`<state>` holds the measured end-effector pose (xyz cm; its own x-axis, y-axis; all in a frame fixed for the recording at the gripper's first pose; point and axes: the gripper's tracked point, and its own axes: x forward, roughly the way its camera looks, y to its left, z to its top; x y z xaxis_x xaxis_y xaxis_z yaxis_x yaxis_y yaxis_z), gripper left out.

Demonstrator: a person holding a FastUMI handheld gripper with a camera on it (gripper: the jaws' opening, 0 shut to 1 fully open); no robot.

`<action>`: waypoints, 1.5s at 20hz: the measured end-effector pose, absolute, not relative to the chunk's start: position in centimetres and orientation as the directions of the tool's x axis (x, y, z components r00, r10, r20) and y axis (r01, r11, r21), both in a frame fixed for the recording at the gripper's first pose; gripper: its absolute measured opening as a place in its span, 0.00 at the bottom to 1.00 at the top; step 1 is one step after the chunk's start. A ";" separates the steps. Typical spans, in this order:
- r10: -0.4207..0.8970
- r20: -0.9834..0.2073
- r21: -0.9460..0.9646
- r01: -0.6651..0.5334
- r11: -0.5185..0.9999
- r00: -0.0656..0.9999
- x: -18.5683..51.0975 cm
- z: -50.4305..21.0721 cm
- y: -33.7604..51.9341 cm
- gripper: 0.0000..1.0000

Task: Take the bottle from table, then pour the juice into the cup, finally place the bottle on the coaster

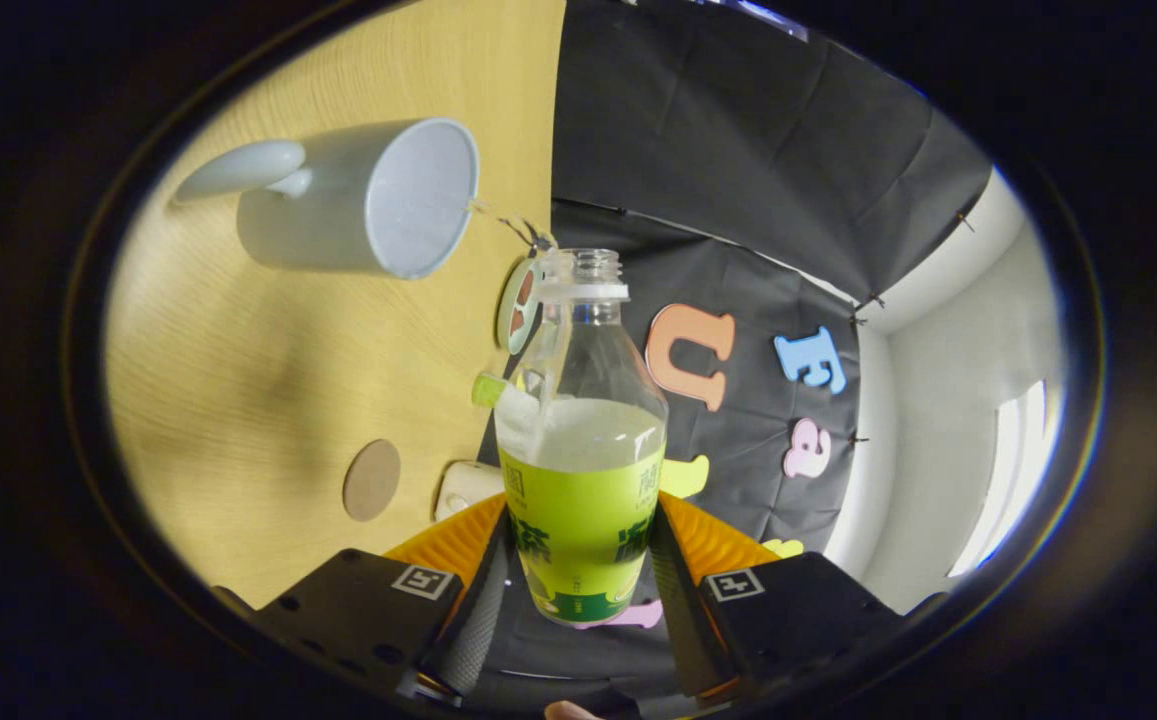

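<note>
Your claw (578,590) is pinching the bottle (581,440). Both fingers (478,600) press on its sides, down low on the green label, so the claw is only as wide as the bottle. The bottle sits between the fingers and points away from the claw, with its cap off. The whole view is turned on its side, so you are holding the bottle tipped over. Pale juice (578,432) fills the bottle about halfway. A thin stream (498,218) runs from near the bottle's mouth to the rim of the cup (363,197). The cup stands on the table (268,400), beyond the fingers. The round coaster (371,480) lies on the table, nearer the claw than the cup.
</note>
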<state>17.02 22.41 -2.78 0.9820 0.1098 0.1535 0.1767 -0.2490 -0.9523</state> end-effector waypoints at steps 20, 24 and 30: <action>0.130 0.202 -0.927 0.233 -0.295 0.971 16.3 0.0 22.9 0.77; 0.133 0.209 -0.923 0.241 -0.300 0.969 16.9 0.5 23.1 0.77; 0.139 0.214 -0.916 0.248 -0.314 0.967 16.8 0.5 23.1 0.77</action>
